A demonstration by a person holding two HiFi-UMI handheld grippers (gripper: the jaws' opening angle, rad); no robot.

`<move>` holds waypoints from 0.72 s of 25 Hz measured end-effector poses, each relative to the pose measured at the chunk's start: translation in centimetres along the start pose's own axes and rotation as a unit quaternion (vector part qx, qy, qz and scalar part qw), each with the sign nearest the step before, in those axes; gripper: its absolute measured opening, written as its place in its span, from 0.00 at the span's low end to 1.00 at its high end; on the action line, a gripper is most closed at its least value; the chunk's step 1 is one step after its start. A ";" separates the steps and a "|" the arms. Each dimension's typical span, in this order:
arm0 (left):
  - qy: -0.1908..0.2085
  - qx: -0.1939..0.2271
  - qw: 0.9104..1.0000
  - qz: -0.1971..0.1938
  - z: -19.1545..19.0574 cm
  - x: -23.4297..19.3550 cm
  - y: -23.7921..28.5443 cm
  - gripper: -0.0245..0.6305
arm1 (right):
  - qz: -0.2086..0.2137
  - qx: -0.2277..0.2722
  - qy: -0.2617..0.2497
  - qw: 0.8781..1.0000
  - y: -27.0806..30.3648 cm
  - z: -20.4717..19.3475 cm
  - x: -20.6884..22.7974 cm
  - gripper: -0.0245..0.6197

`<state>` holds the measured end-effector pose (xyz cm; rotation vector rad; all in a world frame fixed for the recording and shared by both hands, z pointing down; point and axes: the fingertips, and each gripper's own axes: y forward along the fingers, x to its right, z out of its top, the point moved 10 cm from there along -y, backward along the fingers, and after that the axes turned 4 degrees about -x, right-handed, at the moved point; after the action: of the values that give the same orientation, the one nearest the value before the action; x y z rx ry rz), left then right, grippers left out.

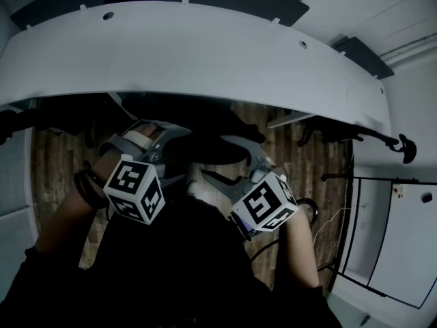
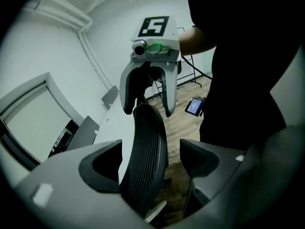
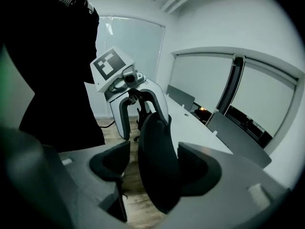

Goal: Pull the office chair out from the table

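Observation:
The black office chair (image 2: 143,156) stands tucked against the long white table (image 1: 205,53). Its ribbed backrest top runs between both pairs of jaws. My left gripper (image 2: 151,161) straddles one end of the backrest edge, with a gap on each side of the pads, so it is open. My right gripper (image 3: 155,163) straddles the other end of the backrest (image 3: 159,175); it is open too, with the chair close to one pad. From the head view the left gripper (image 1: 183,154) and right gripper (image 1: 213,158) face each other over the dark chair (image 1: 225,157). Each shows in the other's view: right gripper (image 2: 148,109), left gripper (image 3: 140,123).
The person in dark clothing stands right behind the chair on a wooden floor (image 1: 54,162). A lit tablet (image 2: 194,106) and thin black stands (image 2: 195,73) are on the floor nearby. Another dark chair (image 1: 355,137) sits at the table's right end. Grey panels (image 3: 233,132) line the table's far side.

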<state>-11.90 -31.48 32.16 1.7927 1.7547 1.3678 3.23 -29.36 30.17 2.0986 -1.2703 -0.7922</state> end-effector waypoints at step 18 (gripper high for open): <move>0.071 -0.116 0.990 -0.044 -2.8 0.5 6.1 0.70 | 0.023 -0.110 -0.062 0.992 6.3 -2.3 1.1 0.70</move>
<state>-10.30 -33.47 38.36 1.5121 1.6409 1.6229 1.67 -32.49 36.00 1.8633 -1.2284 -1.0070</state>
